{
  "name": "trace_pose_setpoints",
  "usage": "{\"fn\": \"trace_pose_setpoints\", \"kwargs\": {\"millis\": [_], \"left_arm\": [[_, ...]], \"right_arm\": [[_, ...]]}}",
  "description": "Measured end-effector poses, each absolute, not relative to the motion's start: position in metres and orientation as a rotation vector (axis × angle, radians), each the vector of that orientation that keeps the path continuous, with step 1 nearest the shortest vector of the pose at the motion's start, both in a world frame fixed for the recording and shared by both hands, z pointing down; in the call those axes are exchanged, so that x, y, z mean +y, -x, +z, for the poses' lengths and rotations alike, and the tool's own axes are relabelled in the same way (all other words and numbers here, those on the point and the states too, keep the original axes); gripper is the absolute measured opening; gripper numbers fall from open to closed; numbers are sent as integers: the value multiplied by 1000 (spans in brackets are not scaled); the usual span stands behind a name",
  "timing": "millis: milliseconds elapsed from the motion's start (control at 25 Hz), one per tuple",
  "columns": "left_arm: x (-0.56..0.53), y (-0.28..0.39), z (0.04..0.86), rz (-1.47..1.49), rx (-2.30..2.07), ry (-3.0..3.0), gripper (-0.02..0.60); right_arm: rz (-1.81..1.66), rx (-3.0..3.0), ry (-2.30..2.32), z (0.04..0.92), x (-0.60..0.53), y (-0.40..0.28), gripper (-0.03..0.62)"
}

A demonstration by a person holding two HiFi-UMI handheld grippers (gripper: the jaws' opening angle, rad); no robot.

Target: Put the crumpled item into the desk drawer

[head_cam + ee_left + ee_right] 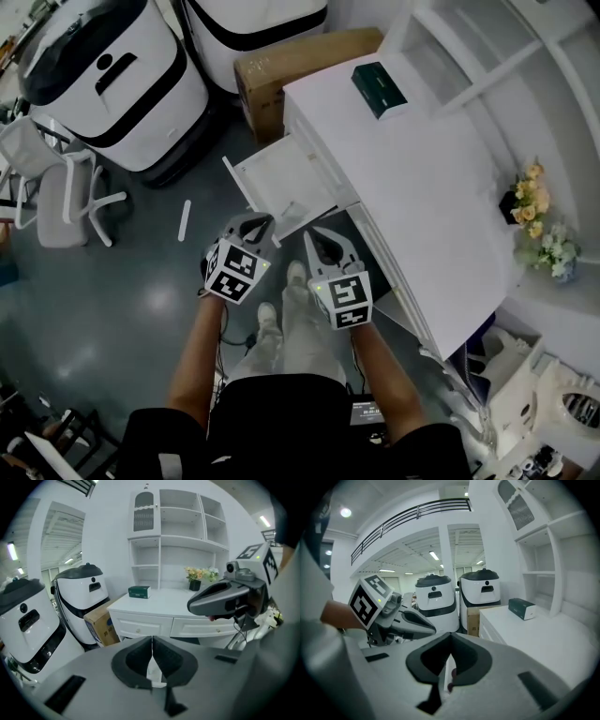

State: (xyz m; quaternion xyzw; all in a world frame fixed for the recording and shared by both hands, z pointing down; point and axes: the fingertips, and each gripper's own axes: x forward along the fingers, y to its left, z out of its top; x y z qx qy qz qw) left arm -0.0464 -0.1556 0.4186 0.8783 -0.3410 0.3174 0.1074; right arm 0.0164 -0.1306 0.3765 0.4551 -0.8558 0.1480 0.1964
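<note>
Drawer [291,173] is what my next move turns on. In the head view it stands pulled out of the white desk [412,178] toward nine o'clock. It lies at about twelve o'clock from both claws, with its near front corner just beyond the left claw [251,225]. The right claw [323,246] hangs at three o'clock from the left one and a little farther from the opening, so I judge the left hand the nearer.

My left claw is pinched fully together, its dark pads meeting in a thin line with nothing between them. The right claw's tips touch as well, and I see no load in it.

I cannot find the crumpled item in any view. It is in neither claw and not on the desk top. The drawer's inside reads as flat, pale white, and I can't tell whether the item lies in there.

The desk is smooth painted white, and its panelled fronts carry small knobs. A green box [380,89], crisp-edged and rectangular, sits at its far end. Beyond that is a brown cardboard carton [281,70], and the grey floor [141,309] is glossy.
</note>
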Motion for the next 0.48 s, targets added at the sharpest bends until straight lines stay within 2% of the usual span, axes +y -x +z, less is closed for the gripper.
{"fn": "trace_pose_setpoints", "kwargs": {"millis": [480], "left_arm": [[-99, 48, 339, 810, -1095, -2657, 9]], "right_arm": [[354, -2449, -1344, 306, -88, -12, -8]]}}
